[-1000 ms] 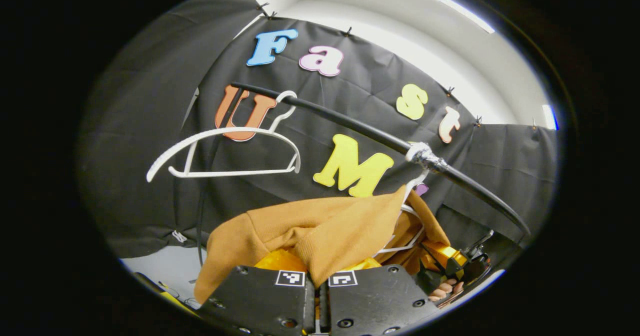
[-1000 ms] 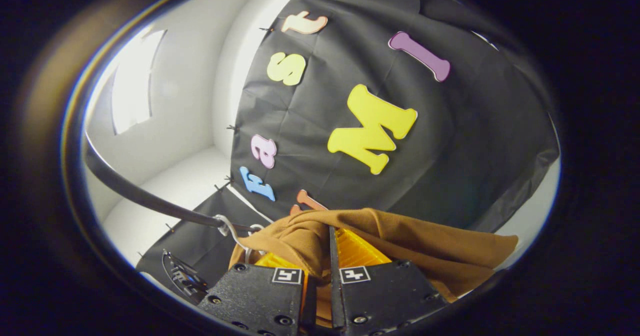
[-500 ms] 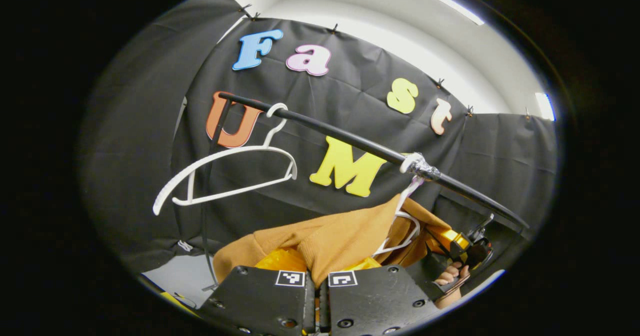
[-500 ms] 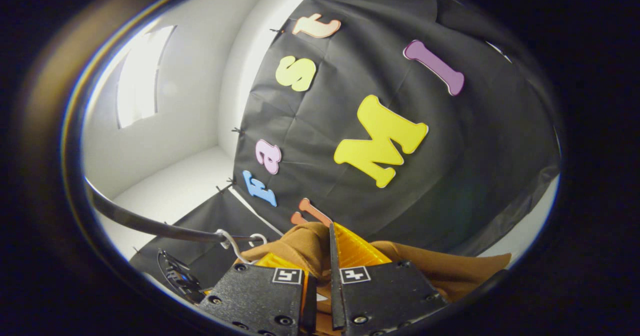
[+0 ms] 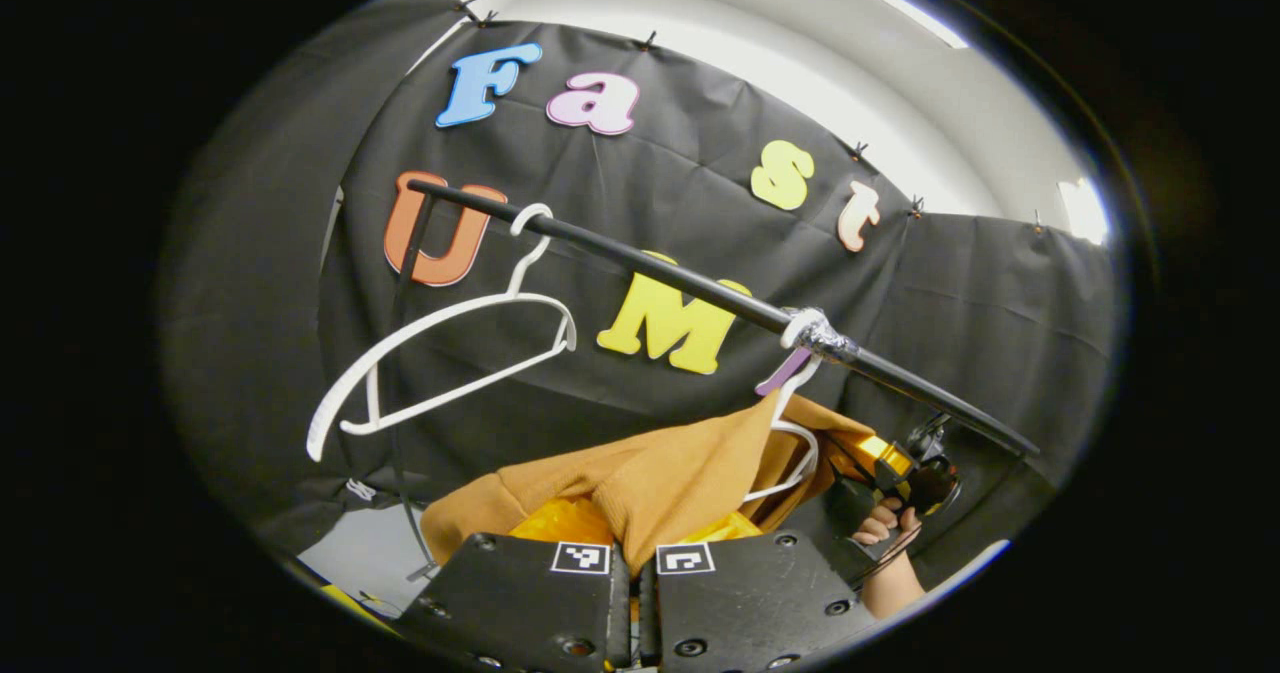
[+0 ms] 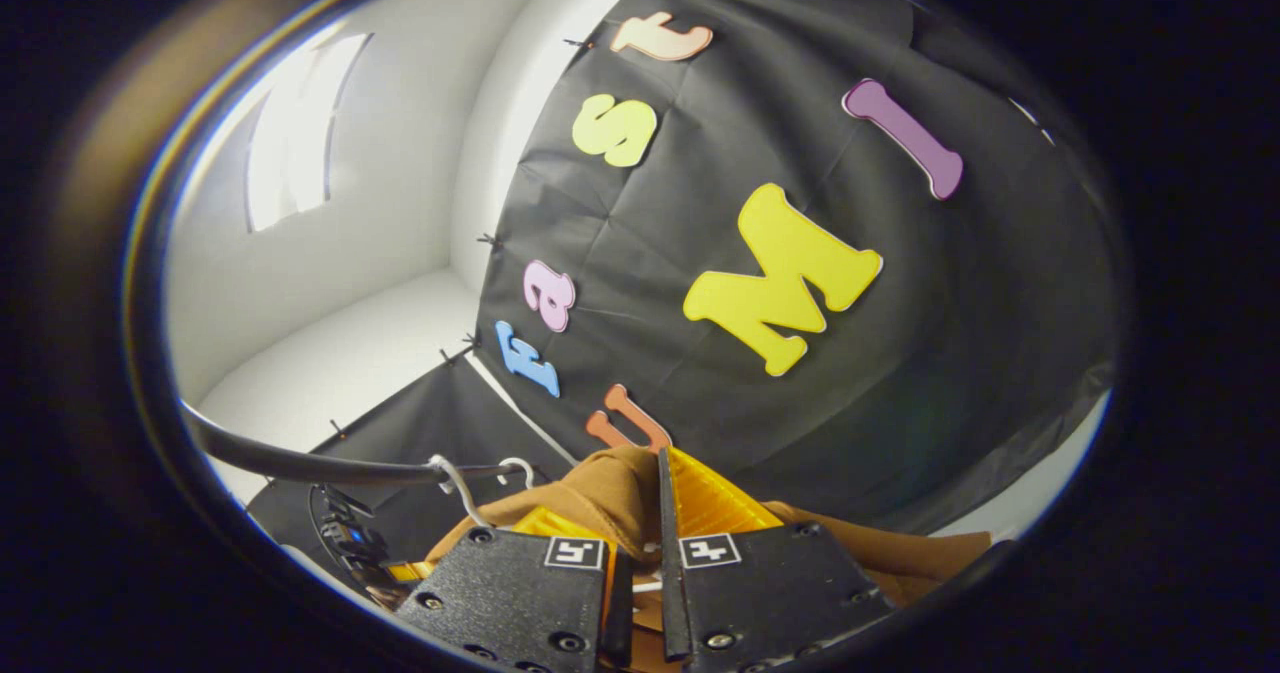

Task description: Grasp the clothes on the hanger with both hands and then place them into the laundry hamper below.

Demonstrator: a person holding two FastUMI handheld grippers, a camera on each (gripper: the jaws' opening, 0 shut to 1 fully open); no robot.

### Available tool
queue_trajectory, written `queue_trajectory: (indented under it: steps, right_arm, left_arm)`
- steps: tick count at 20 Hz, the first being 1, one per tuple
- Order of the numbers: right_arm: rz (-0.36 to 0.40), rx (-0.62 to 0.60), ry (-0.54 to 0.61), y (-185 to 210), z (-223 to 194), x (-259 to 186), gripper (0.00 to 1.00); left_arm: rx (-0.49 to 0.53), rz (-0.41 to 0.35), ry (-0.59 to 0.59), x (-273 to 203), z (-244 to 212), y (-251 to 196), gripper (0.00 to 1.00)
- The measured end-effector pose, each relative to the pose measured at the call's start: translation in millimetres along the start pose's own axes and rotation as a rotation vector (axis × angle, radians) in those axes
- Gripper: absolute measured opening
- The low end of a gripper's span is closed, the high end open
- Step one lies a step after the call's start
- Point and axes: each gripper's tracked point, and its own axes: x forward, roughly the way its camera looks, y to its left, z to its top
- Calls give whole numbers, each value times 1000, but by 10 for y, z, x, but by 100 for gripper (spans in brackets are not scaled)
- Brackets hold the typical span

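Bunched tan garment (image 5: 660, 473) (both-ends pinched)

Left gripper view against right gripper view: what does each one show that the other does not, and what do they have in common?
Left gripper view: an empty white hanger, seen whole, hanging on the black rail, and a hand holding the right gripper.
Right gripper view: a large bright panel on the white wall, and the brown garment running out to the right of the fingers.
Shared: the rail, the garment on a second white hanger, and both fingers pressing on the cloth, for the left gripper too.
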Motion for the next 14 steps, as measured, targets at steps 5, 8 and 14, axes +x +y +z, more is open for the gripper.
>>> queue_trajectory:
  steps: [5, 8, 14]
  right_arm:
    - [17, -21, 44, -44, 28, 147, 14]
    - [42, -29, 62, -30, 42, 244, 14]
    - [93, -62, 136, -45, 82, 461, 14]
  left_arm:
    - [6, -84, 41, -43, 20, -102, 3]
    - [39, -104, 51, -7, 110, -30, 3]
    - [49, -183, 85, 99, 272, 151, 3]
